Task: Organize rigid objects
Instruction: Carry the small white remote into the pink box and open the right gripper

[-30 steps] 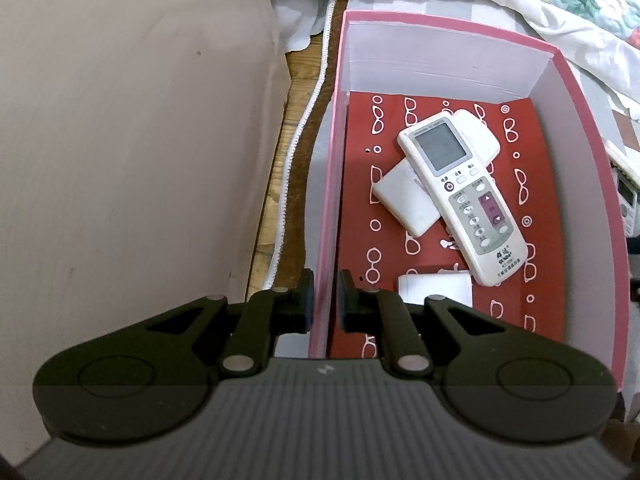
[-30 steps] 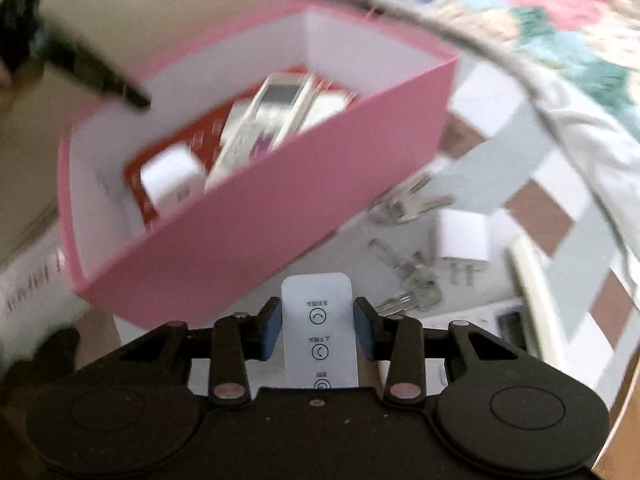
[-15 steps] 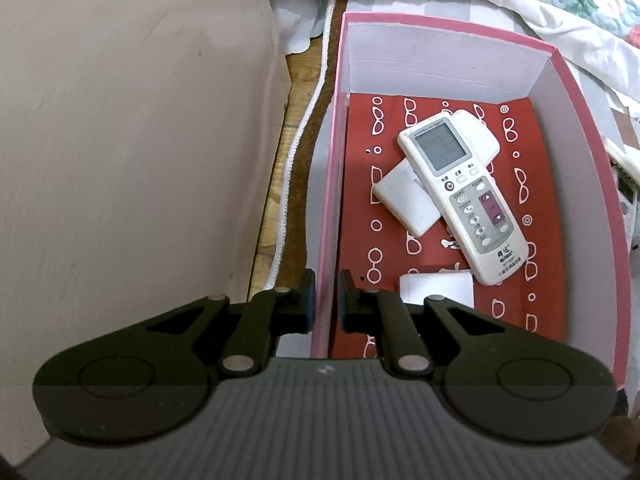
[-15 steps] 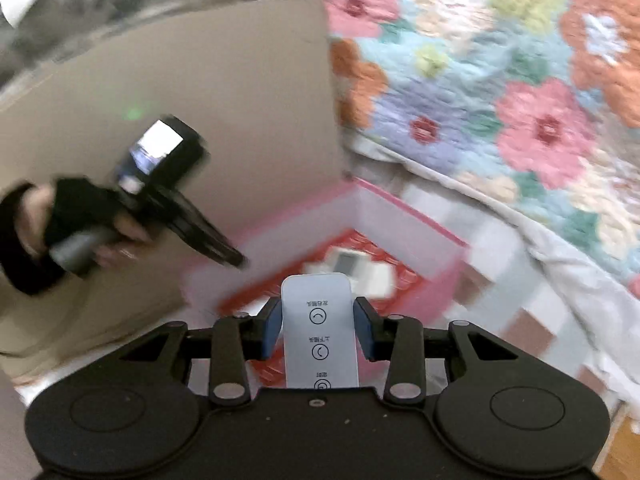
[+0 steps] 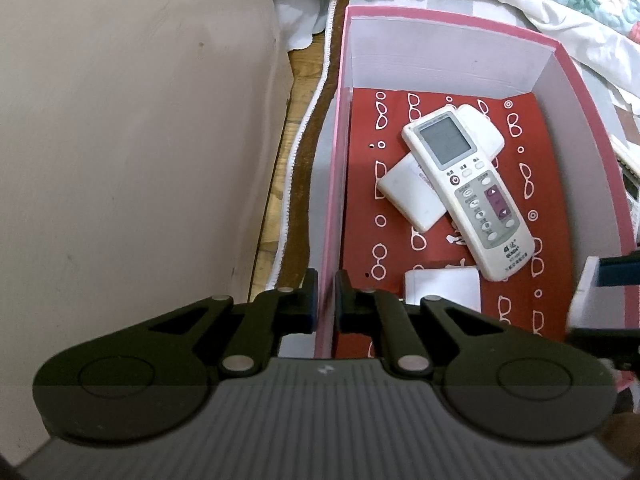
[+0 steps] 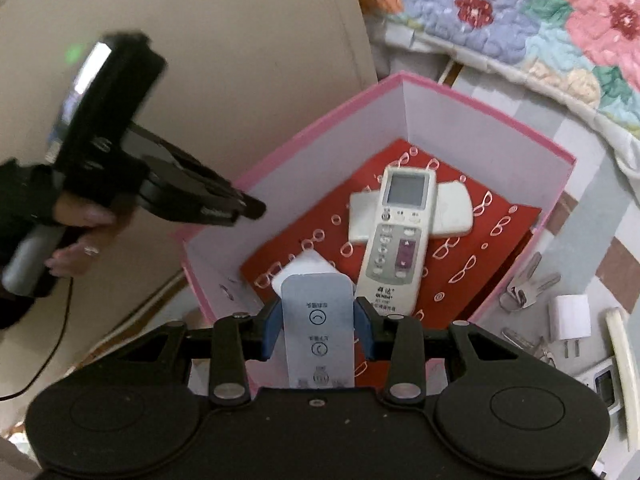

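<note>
A pink box (image 5: 440, 26) with a red patterned floor holds a white screen remote (image 5: 466, 190) lying across a plain white remote (image 5: 412, 192), and a white adapter (image 5: 442, 286). My left gripper (image 5: 326, 304) is shut on the box's left wall (image 5: 334, 184). My right gripper (image 6: 318, 326) is shut on a thin white remote (image 6: 318, 332) and holds it above the box's near end (image 6: 224, 276). The screen remote (image 6: 400, 240) and the adapter (image 6: 308, 268) show below it. The right gripper's tip enters the left wrist view (image 5: 600, 300) at the right edge.
On the checked cloth right of the box lie keys (image 6: 524, 284), a white plug adapter (image 6: 570, 318) and another white device (image 6: 622, 364). A beige wall (image 5: 132, 128) stands left of the box. A floral quilt (image 6: 520, 12) lies behind.
My right gripper has swung with the thin remote from beside the box to above its inside. My left gripper has kept its hold on the box wall.
</note>
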The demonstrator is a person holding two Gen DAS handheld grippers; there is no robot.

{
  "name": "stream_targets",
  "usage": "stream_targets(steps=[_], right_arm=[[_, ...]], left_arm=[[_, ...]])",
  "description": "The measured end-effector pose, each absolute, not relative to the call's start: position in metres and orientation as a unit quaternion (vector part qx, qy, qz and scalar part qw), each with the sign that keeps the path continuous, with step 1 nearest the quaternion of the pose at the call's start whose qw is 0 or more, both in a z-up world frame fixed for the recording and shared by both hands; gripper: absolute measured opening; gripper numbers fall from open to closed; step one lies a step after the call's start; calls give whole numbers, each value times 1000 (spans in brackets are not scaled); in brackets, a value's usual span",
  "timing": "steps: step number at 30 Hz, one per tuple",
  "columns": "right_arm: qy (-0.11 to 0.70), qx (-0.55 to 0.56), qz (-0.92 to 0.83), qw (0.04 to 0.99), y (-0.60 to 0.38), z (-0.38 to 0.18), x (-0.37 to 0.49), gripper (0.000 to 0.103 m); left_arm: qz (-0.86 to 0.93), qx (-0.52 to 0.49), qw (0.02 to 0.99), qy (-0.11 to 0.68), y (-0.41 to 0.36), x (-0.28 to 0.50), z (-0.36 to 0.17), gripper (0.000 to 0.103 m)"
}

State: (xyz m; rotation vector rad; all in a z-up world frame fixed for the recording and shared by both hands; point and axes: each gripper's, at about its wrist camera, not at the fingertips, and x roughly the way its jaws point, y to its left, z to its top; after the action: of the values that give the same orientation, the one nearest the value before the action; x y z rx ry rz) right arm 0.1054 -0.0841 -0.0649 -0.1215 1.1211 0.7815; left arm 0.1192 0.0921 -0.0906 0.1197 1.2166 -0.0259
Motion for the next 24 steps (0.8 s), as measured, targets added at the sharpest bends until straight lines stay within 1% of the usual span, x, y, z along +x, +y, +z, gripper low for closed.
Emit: stream_targets(steps=[1,3,6,10,11,12,14,18,22,24], right_arm=[[520,-71,357,773,-80,-70,107,44],[519,-98,343,777,-77,-77,107,51],[524,-71,351,773,-89,-77,110,52],[513,-6,352,782,-130,-55,110,54],[509,3,352,786,-143,-47,108,55],[504,7,351,789,-154,-40,106,59],[496,10,344,797,-177,-25,100,65],[489,10,329,808,-217,-5,87,67],[485,10,300,822,-249,-2,76,74],[482,-8,287,828,-261,-6,68,76]], left_arm=[[-13,55,818,573,93,119,-91,8],[-12,54,817,574,93,119,-91,8],[-12,67,816,574,89,120,-92,8],[-6,72,816,574,86,122,-93,8],[-4,72,816,574,86,121,-92,8],[-3,70,816,574,87,121,-92,8],[0,66,816,574,87,122,-92,8],[6,64,816,575,86,122,-93,8],[11,63,815,577,86,123,-92,8],[13,62,814,578,86,124,-93,9]])
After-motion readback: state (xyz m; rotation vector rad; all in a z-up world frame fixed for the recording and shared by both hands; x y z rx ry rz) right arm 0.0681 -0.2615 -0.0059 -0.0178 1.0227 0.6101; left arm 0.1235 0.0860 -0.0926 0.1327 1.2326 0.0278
